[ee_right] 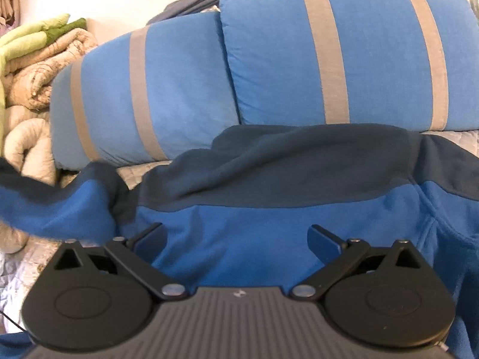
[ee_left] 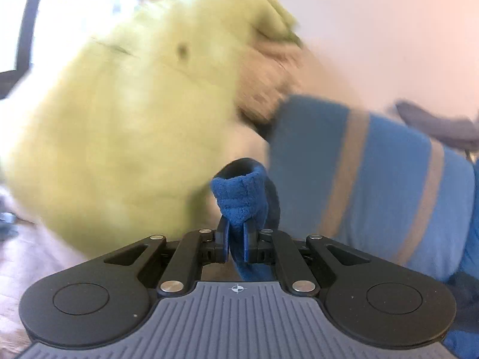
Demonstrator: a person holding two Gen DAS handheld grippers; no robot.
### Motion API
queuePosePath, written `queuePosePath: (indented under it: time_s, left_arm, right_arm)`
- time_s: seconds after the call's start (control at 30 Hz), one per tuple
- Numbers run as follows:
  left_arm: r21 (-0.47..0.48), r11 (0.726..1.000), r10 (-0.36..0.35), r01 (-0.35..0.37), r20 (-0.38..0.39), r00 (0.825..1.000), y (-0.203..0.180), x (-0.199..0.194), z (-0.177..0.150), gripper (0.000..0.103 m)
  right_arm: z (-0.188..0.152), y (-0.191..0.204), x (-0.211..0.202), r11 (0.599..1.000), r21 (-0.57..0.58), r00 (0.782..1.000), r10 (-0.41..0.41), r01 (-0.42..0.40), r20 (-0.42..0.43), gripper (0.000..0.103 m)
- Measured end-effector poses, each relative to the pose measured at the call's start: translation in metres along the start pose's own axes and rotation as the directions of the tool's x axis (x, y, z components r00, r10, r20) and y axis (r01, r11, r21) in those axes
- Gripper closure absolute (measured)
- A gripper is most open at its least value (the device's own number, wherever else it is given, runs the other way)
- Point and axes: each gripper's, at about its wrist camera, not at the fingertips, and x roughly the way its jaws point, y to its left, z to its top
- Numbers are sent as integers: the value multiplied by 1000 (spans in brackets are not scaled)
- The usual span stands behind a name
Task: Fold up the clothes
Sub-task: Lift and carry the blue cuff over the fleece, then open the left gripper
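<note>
left gripper (ee_left: 236,243) pinches blue fleece (ee_left: 241,200) | right gripper (ee_right: 236,240) open over sweatshirt (ee_right: 269,233)

Two handheld grippers, same build.
Left gripper (ee_left: 236,239): black linkage arms, round black side discs, silver pivot screws, dark blue finger pads (ee_left: 223,236), ribbed grey housing bearing a small crosshair mark. Right gripper (ee_right: 236,239): same black arms and discs, silver screws, blue fingers (ee_right: 324,240), ribbed grey housing with a faint mark.
</note>
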Motion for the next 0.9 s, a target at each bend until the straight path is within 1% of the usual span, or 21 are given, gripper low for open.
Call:
queuePosePath:
  time_s: [0.1, 0.2, 0.27, 0.37, 0.43, 0.53, 0.6, 0.67, 0.7, 0.77, 0.8, 0.83, 0.87, 0.9]
  left_arm:
    - [-24, 999, 36, -34, 54, 998, 34, -25, 11, 95]
    - [-50, 996, 72, -67, 107, 992, 68, -51, 22, 94]
    - [-113, 990, 94, -83, 93, 991, 92, -53, 7, 94]
    - [-182, 976, 133, -124, 43, 990, 119, -45, -26, 94]
    - [-202, 965, 173, -169, 1, 985, 132, -38, -54, 94]
    - [-257, 934, 227, -249, -113, 967, 155, -16, -98, 94]
    - [-295, 911, 238, -288, -194, 952, 169, 2, -121, 94]
    - [-338, 890, 233, -305, -238, 943, 180, 12, -137, 94]
    - [-343, 887, 232, -309, -248, 941, 181, 13, -140, 91]
    - [-348, 882, 232, -317, -264, 936, 183, 14, -144, 90]
    - [-351, 880, 232, -321, -271, 934, 184, 15, -146, 86]
    - [-353, 875, 238, -332, -283, 929, 185, 14, -148, 78]
    - [-353, 864, 260, -360, -301, 918, 185, 11, -147, 71]
    - [-363, 854, 268, -373, -307, 913, 187, 7, -148, 60]
  right_arm:
    - [2, -2, -5, 999, 24, 999, 37, -38, 16, 0]
    - [5, -7, -6, 996, 61, 998, 61, -63, 30, 0]
    - [6, -9, -5, 994, 83, 997, 65, -67, 29, 0]
    - [6, -13, -2, 992, 111, 998, 66, -67, 20, 0]
    - [5, -15, 1, 991, 121, 998, 60, -60, 7, 0]
    - [3, -17, 4, 990, 129, 998, 59, -57, -9, 0]
    - [2, -18, 6, 990, 127, 998, 55, -52, -19, 0]
    - [1, -17, 7, 992, 120, 999, 45, -41, -29, 0]
    - [1, -17, 8, 992, 118, 999, 41, -37, -32, 0]
    - [1, -17, 8, 993, 116, 999, 40, -36, -35, 0]
    - [1, -17, 8, 993, 117, 999, 40, -35, -36, 0]
    - [1, -17, 9, 993, 117, 999, 39, -34, -37, 0]
    - [2, -17, 9, 992, 118, 999, 38, -34, -37, 0]
    - [2, -17, 9, 992, 118, 999, 38, -33, -38, 0]
